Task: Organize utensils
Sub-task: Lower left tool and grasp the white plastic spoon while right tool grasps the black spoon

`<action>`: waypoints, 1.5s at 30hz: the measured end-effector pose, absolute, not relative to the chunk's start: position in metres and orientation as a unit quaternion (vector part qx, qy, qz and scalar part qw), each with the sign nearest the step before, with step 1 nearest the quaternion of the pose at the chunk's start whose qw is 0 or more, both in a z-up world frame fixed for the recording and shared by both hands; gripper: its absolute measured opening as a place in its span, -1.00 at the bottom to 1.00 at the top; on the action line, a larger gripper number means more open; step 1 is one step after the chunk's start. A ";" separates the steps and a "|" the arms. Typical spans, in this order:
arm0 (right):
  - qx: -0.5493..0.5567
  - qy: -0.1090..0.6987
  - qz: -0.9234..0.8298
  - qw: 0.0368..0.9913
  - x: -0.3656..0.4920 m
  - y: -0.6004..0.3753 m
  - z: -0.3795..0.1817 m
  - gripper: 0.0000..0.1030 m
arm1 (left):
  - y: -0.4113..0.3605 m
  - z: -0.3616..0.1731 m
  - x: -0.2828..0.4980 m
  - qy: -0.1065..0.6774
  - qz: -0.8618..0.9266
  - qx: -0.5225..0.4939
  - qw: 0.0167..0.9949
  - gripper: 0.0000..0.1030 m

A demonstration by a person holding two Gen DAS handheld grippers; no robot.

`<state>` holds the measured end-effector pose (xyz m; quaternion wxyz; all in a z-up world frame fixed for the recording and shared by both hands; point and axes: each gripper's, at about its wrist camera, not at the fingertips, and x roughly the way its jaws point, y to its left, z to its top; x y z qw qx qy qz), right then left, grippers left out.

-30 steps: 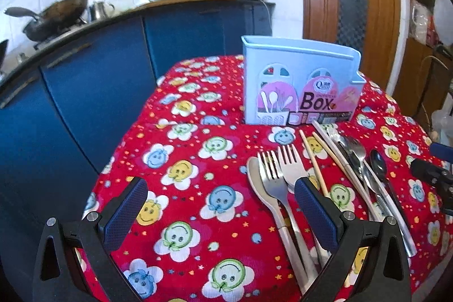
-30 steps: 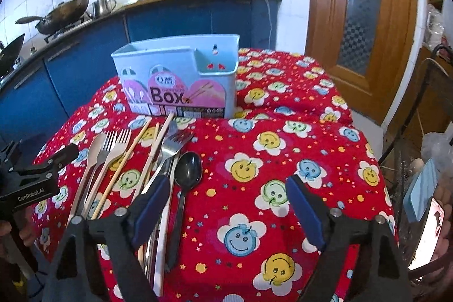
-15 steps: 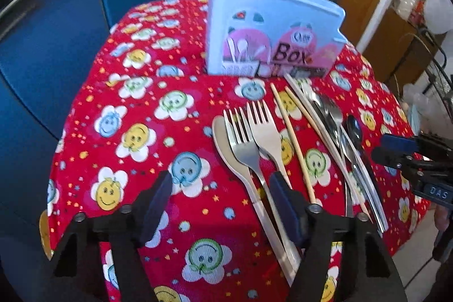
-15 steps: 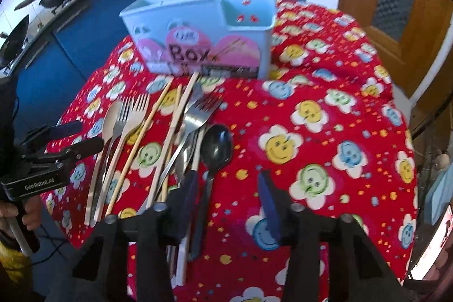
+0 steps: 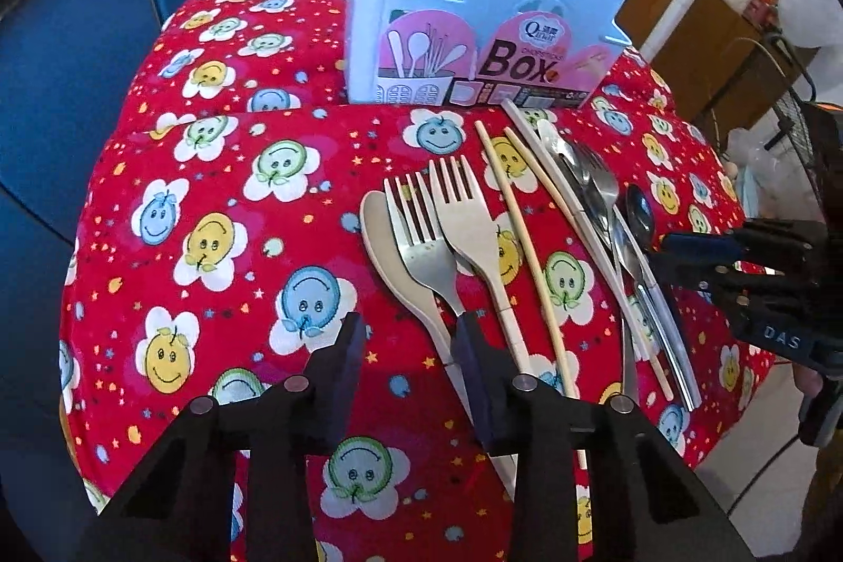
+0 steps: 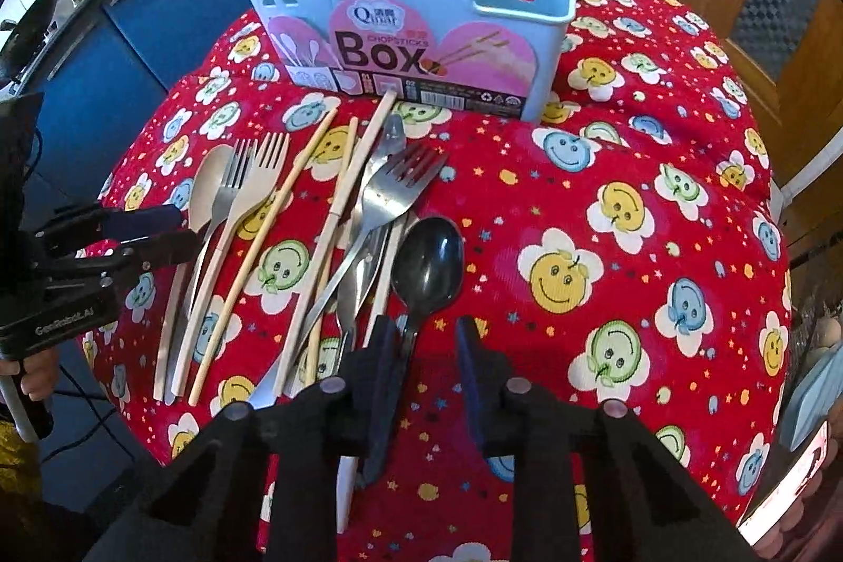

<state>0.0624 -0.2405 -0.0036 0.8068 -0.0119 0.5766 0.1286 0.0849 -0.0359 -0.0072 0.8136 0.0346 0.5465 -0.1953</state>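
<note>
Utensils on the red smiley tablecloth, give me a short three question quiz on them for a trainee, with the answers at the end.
1. True or false: the blue chopsticks box already holds the forks.
2. Multiple choice: the dark spoon lies at which end of the row in the right wrist view? A) by the left gripper B) the middle C) nearest the right gripper
3. Fill in: between the beige spoon and the beige fork lies a ____ fork.

Key
1. False; the forks lie on the tablecloth in front of it.
2. C
3. metal
</note>
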 end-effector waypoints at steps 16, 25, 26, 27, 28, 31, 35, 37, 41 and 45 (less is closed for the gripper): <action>-0.017 0.600 0.127 0.790 0.072 -0.240 -0.009 -0.85 | -0.043 -0.013 0.091 0.580 -0.192 0.071 0.789 -0.32; -0.034 0.613 0.124 0.780 0.071 -0.241 -0.008 -0.85 | -0.070 -0.014 0.096 0.619 -0.181 0.142 0.751 -0.32; -0.036 0.612 0.122 0.781 0.071 -0.239 -0.008 -0.85 | -0.069 -0.014 0.097 0.620 -0.181 0.135 0.752 -0.35; -0.038 0.611 0.121 0.782 0.071 -0.238 -0.009 -0.84 | -0.068 -0.014 0.098 0.618 -0.181 0.129 0.754 -0.38; -0.039 0.610 0.121 0.782 0.071 -0.238 -0.009 -0.84 | -0.067 -0.013 0.098 0.614 -0.181 0.125 0.758 -0.47; -0.038 0.607 0.119 0.785 0.071 -0.236 -0.009 -0.85 | -0.060 -0.012 0.098 0.608 -0.181 0.102 0.766 -0.83; -0.015 0.599 0.119 0.792 0.068 -0.241 -0.007 -0.85 | -0.039 -0.011 0.101 0.608 -0.186 0.044 0.771 -0.88; -0.001 0.593 0.121 0.796 0.064 -0.247 -0.004 -0.85 | -0.028 -0.011 0.099 0.605 -0.187 0.023 0.773 -0.88; 0.025 0.570 0.127 0.811 0.054 -0.254 0.005 -0.86 | -0.010 -0.005 0.087 0.581 -0.189 -0.004 0.791 -0.88; 0.053 0.531 0.135 0.835 0.043 -0.262 0.017 -0.86 | 0.000 0.012 0.070 0.535 -0.200 -0.016 0.821 -0.88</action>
